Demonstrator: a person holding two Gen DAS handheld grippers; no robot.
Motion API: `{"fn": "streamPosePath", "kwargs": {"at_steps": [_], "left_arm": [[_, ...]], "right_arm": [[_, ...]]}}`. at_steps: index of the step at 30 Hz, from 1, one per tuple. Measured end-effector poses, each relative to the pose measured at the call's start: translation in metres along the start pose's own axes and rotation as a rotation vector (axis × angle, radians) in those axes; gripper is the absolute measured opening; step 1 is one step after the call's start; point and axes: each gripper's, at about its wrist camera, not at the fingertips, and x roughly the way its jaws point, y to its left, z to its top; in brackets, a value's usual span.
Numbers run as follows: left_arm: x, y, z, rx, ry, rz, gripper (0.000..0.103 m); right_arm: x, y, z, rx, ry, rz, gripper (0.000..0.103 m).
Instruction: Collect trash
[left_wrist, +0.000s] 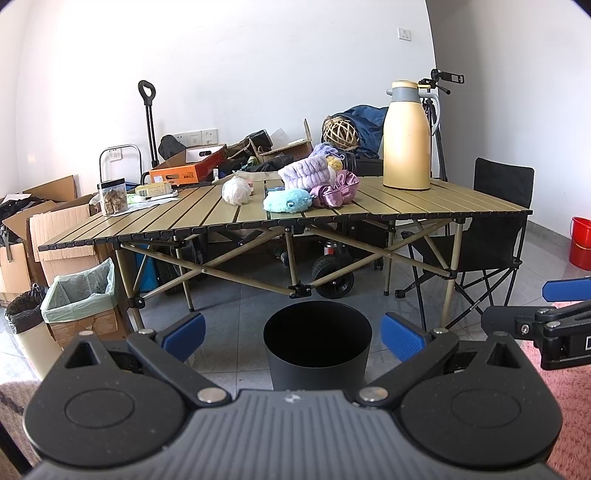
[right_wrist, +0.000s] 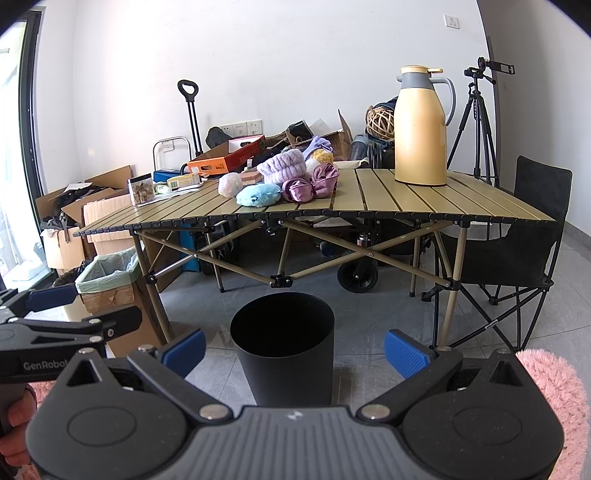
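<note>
A: Log the grippers first.

B: Left gripper (left_wrist: 291, 338): blue pads spread wide, nothing between them. Right gripper (right_wrist: 294, 349): same, pads apart and empty. They sit side by side, each just visible at the edge of the other's view.

A: Nearest object ahead?

B: Black bin (left_wrist: 317, 343), standing on the tile floor directly in front of both grippers and framed between the pads of each. Mouth open, interior dark; I cannot tell if anything lies inside.

A: And the trash?

B: Beyond and above the bin, on the folding table (left_wrist: 424, 206). Likely candidate: a crumpled white bag (left_wrist: 236, 190), ahead and slightly left of the left gripper. Just right of it are a blue plush (left_wrist: 288, 201) and purple fabric items (left_wrist: 334, 192), probably not trash. A yellow thermos (left_wrist: 406, 136) stands farther right.

A: Advice for the step?

B: Judgement only: raise one gripper to table height and approach the bag from its open near side, away from the plush. Close on a bunched fold, not the smooth bulge, since thin plastic slips. Leave the other gripper free by the bin.
</note>
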Motion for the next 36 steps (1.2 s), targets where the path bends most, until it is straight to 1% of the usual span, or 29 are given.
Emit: {"fn": "streamPosePath", "kwargs": {"at_steps": [36], "left_arm": [[-0.0006, -0.0039, 0.0025, 0.004, -0.005, -0.002, 0.103]], "right_arm": [[0.0020, -0.0019, 0.0011, 0.000, -0.001, 0.001, 0.103]]}}
